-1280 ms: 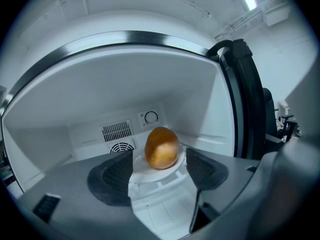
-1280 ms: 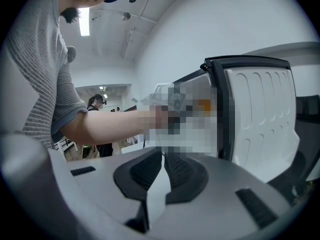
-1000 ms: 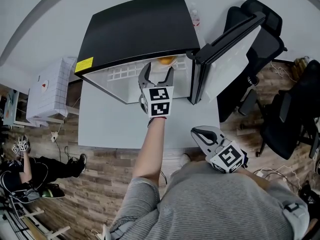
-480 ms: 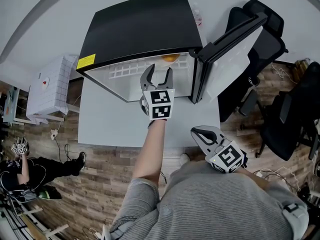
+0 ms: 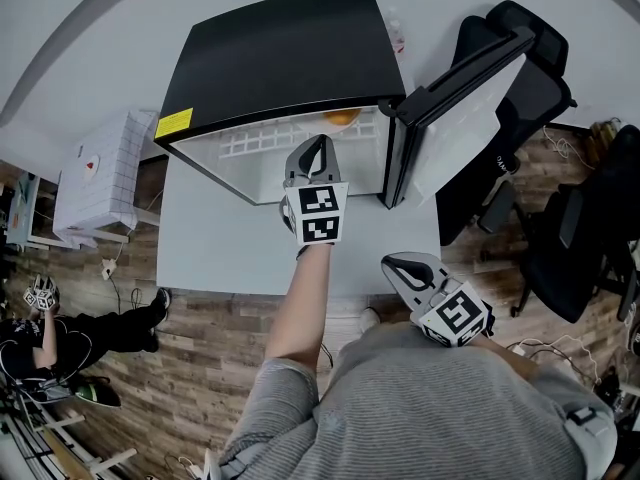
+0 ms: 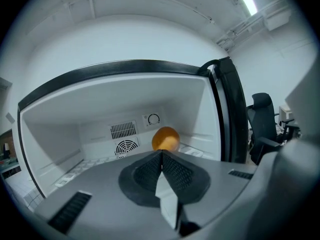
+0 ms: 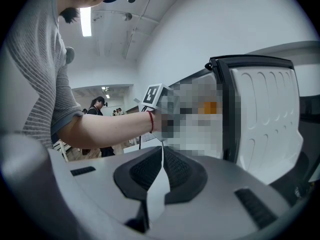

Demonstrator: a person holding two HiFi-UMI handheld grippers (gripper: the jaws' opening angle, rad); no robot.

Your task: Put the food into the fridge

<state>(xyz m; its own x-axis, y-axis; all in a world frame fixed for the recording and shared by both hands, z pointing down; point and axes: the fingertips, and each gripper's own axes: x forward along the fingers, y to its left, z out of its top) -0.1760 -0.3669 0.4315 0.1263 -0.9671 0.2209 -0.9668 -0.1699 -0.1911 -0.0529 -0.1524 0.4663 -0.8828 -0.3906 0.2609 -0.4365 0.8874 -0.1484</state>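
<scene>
Left tongs (image 5: 321, 142) are reaching out over the desk (image 5: 205, 248) toward the open front of the black-topped fridge (image 5: 280, 58), with the tips sitting at the fridge opening. The jaws have just been closing and are now pressing flat together with nothing between them; the left gripper view is showing the two dark pads meeting in a thin seam at the left tongs (image 6: 161, 155). The orange (image 5: 342, 118) is lying inside the fridge, on the shelf toward the back and the right side, just past the tong tips and apart from them. In the left gripper view the orange (image 6: 165, 139) is sitting in front of the rear wall, right of a round vent and below a dial. The fridge door (image 5: 465, 98) is standing swung open at the right. Right tongs (image 5: 392, 262) are hanging close to the person's grey-shirted body near the desk's front right corner. The right gripper view is showing the right tongs (image 7: 162, 151) with pads together and empty, pointing toward the door's white inner face. Black office chairs (image 5: 585, 228) are standing right of the desk, and a white box (image 5: 100, 178) is sitting on the floor at the left.
</scene>
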